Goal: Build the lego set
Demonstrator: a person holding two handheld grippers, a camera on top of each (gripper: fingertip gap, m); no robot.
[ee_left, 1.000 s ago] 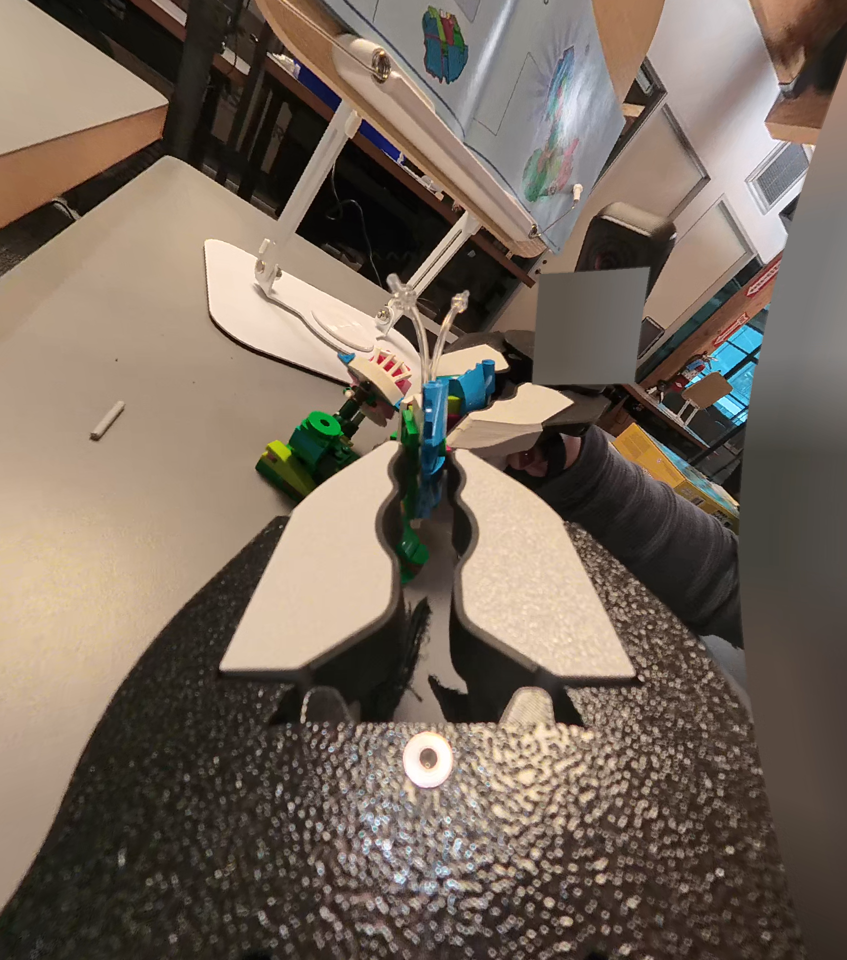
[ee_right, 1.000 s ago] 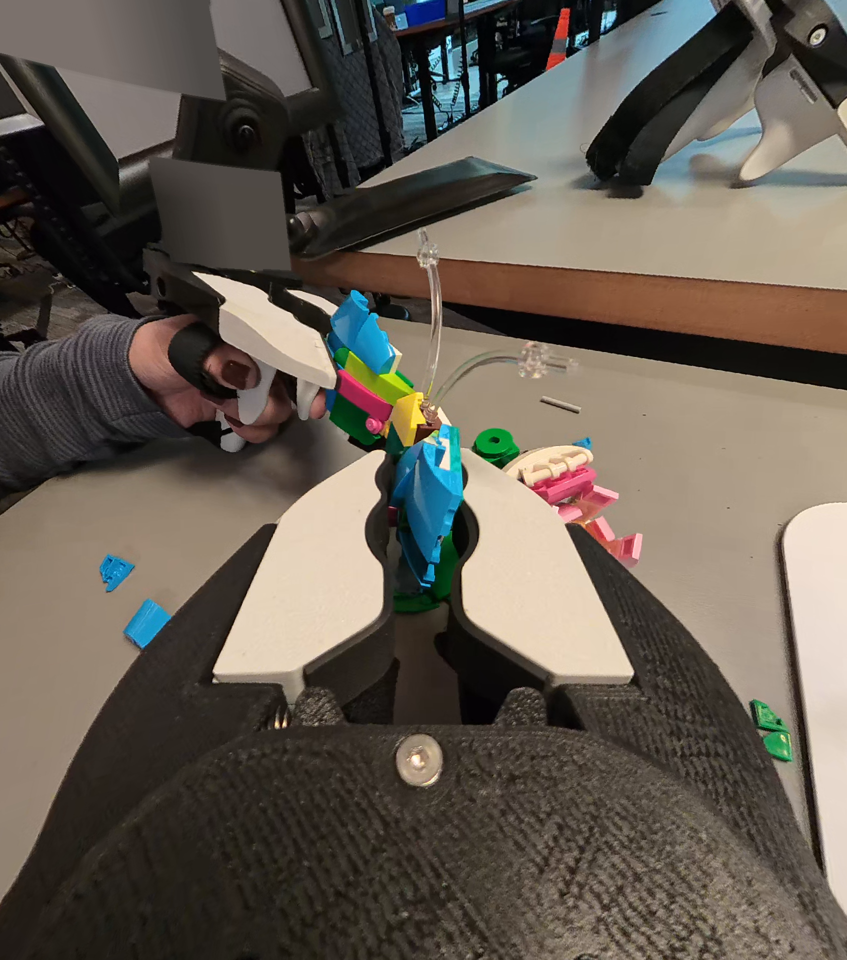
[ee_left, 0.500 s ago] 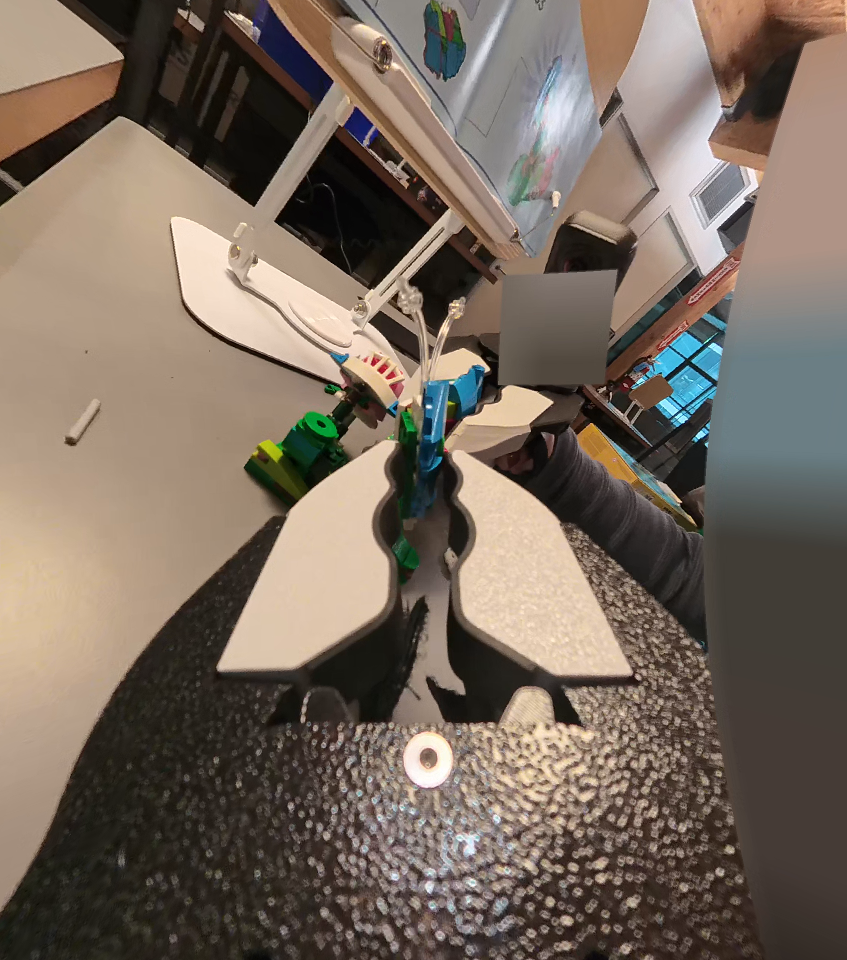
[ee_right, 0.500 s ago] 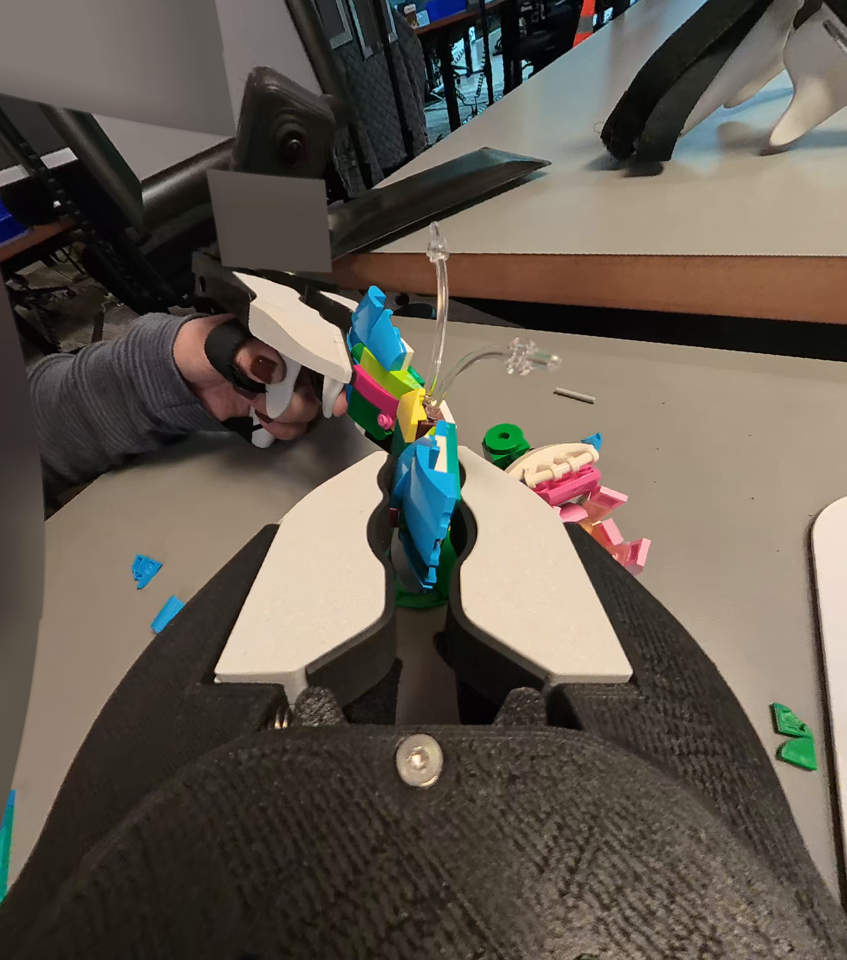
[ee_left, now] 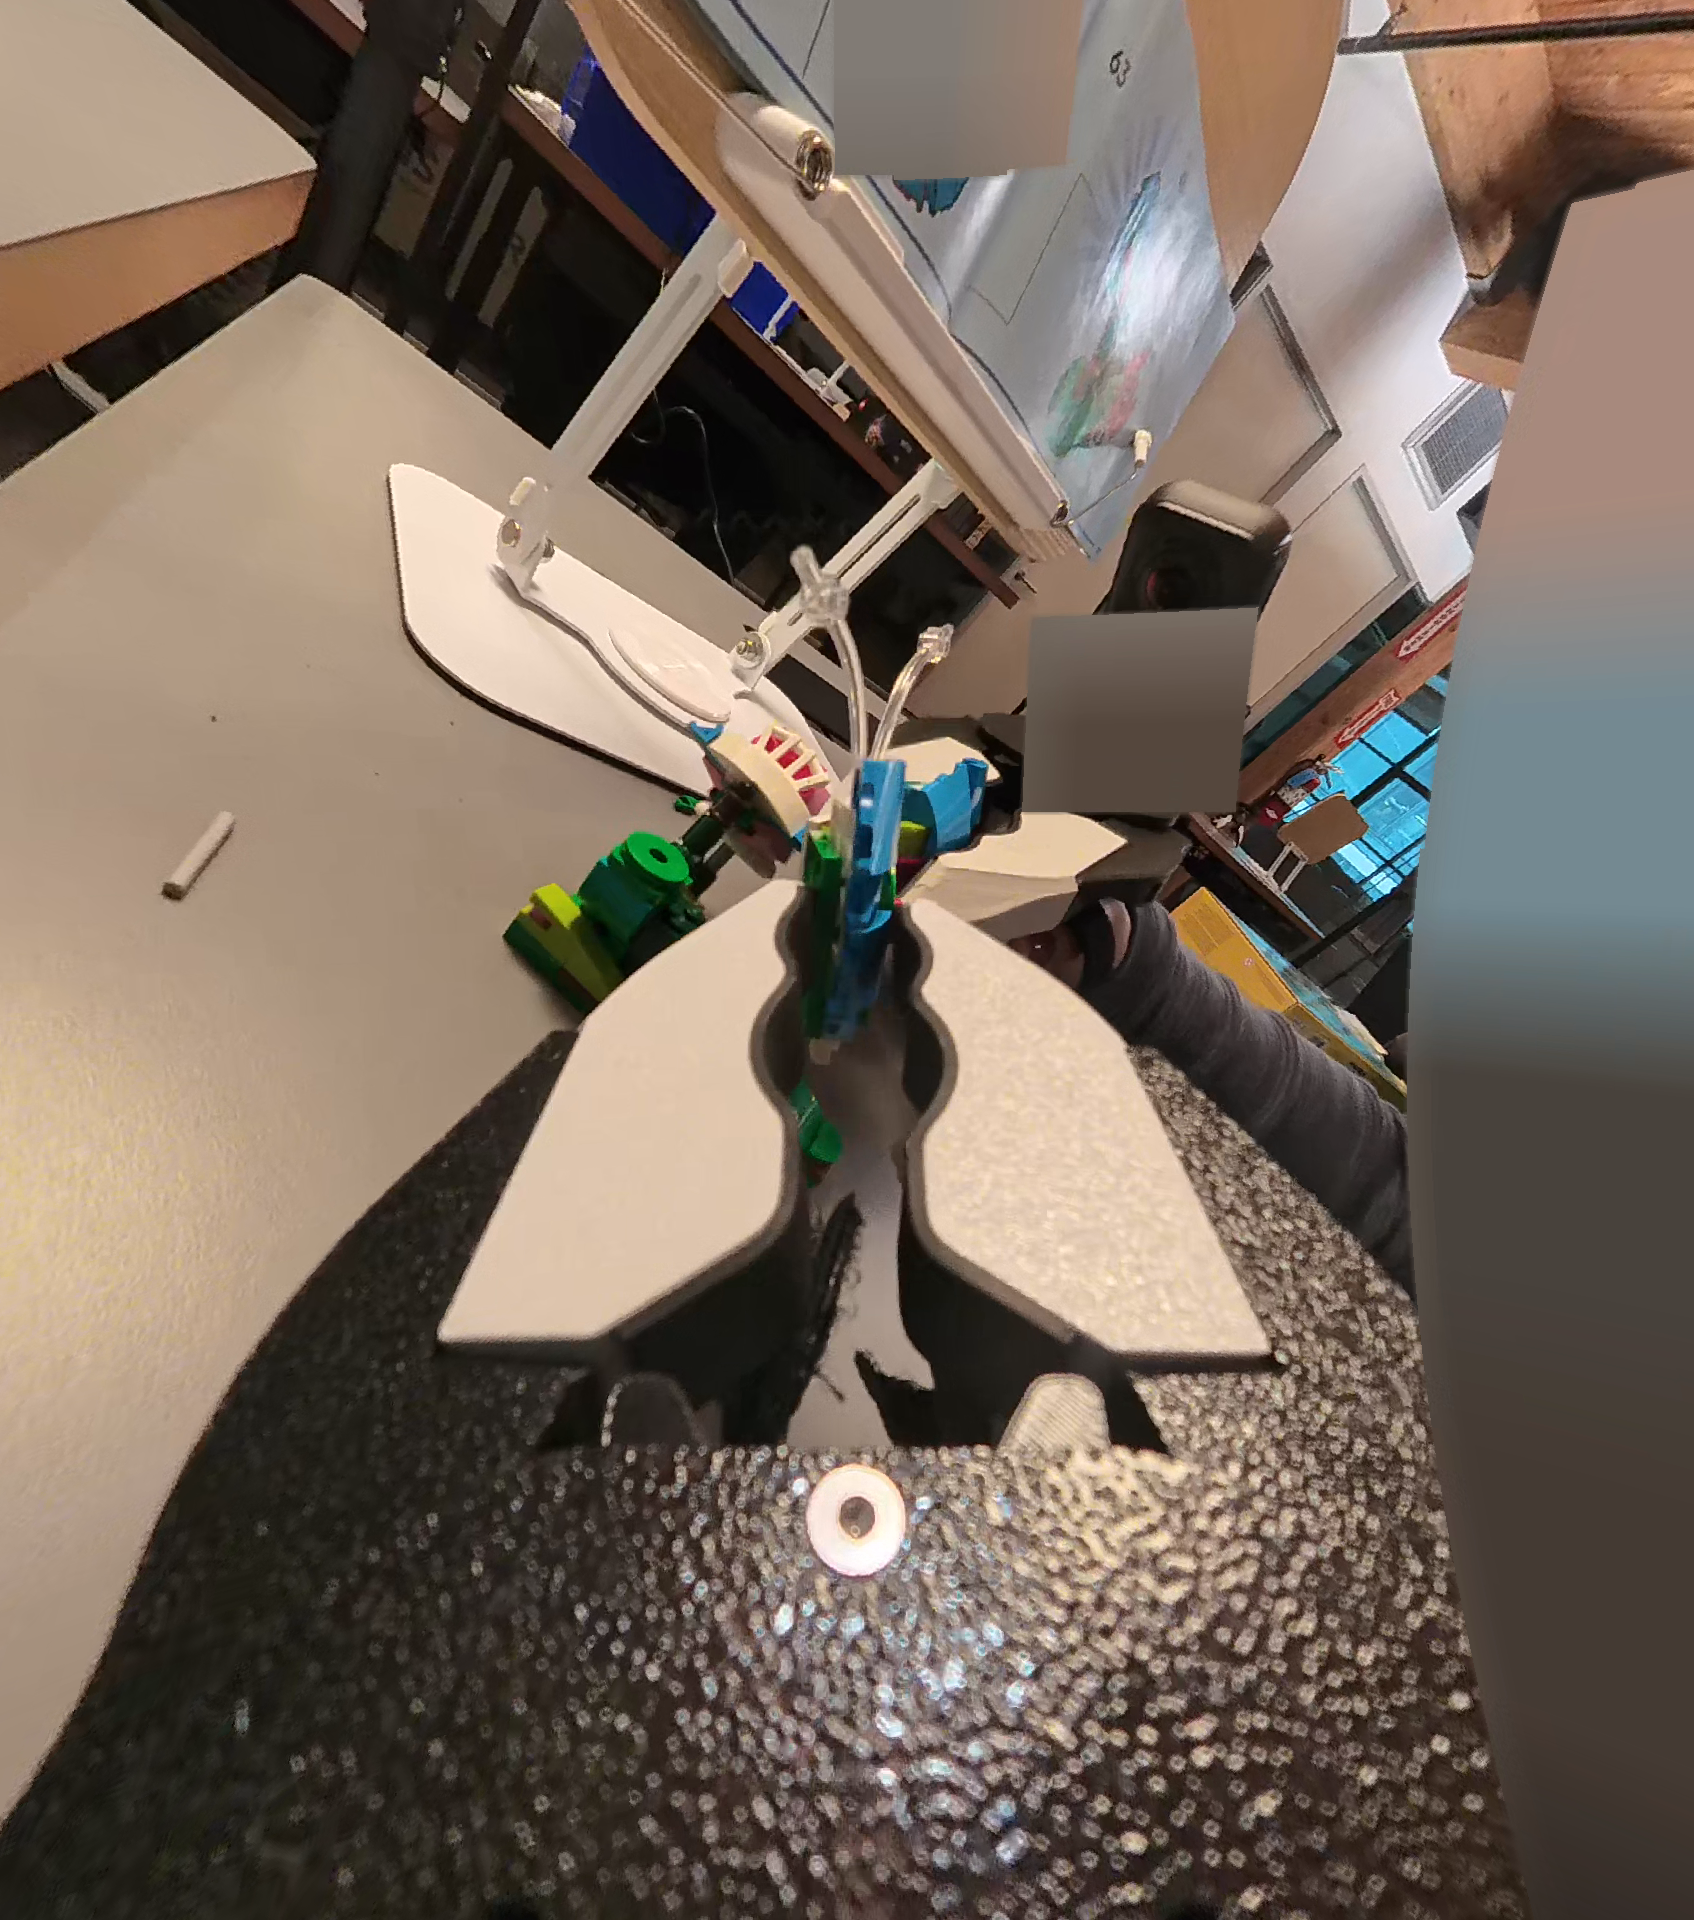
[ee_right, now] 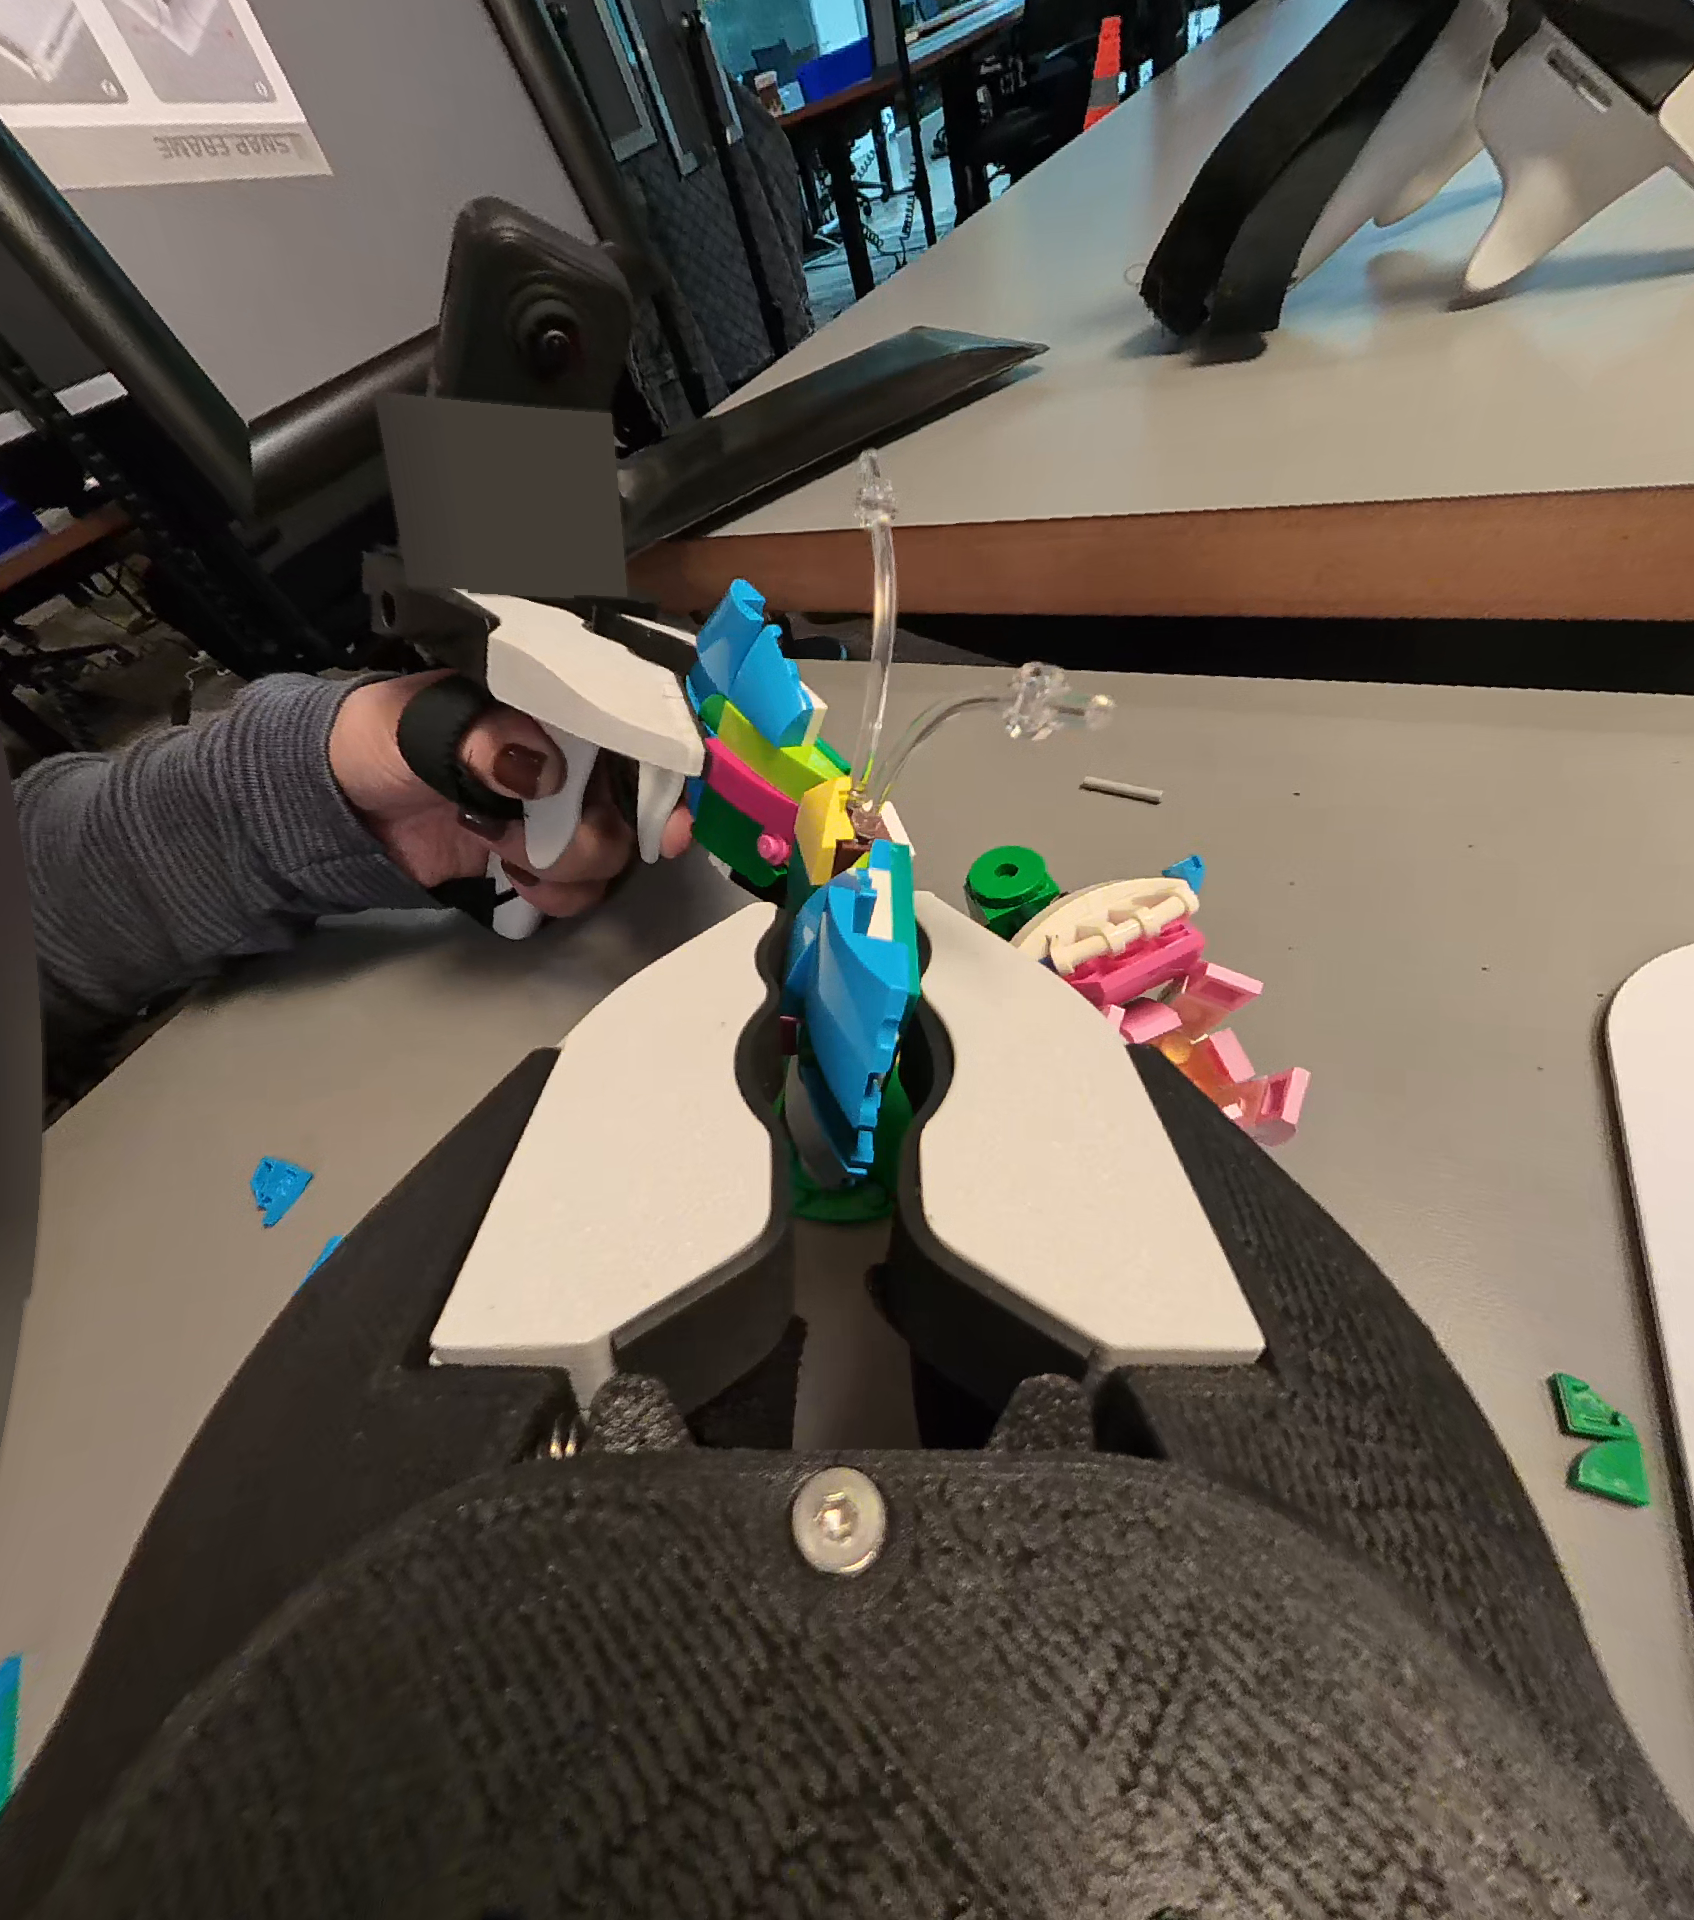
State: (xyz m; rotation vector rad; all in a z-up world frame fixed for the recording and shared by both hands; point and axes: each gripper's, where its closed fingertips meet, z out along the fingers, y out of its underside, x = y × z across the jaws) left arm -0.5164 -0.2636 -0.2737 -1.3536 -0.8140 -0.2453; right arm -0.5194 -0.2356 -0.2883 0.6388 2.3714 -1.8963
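Observation:
A lego butterfly with blue, lime, magenta and green wings and two clear antennae (ee_right: 882,623) is held up over the grey table (ee_right: 1445,831) between both grippers. My right gripper (ee_right: 848,925) is shut on its near blue wing (ee_right: 848,1018). My left gripper (ee_left: 848,914) is shut on the other wing, seen edge-on as blue and green plates (ee_left: 858,914). The left gripper also shows in the right wrist view (ee_right: 604,696), clamped on the multicoloured wing (ee_right: 755,738). The right gripper shows in the left wrist view (ee_left: 1009,862), behind the model.
A pink and white lego flower on a green stem (ee_right: 1149,951) lies on the table just behind the butterfly. It also shows in the left wrist view (ee_left: 635,894). Loose blue pieces (ee_right: 280,1184) lie left and green ones (ee_right: 1601,1444) right. A white stand base (ee_left: 510,613) carries the instruction booklet. Spacing between my two grippers at the tips: around 4 centimeters.
Both grippers keep their hold on the butterfly. The held model and both hands have shifted slightly, and the right jaws have pressed in a little on the blue wing.

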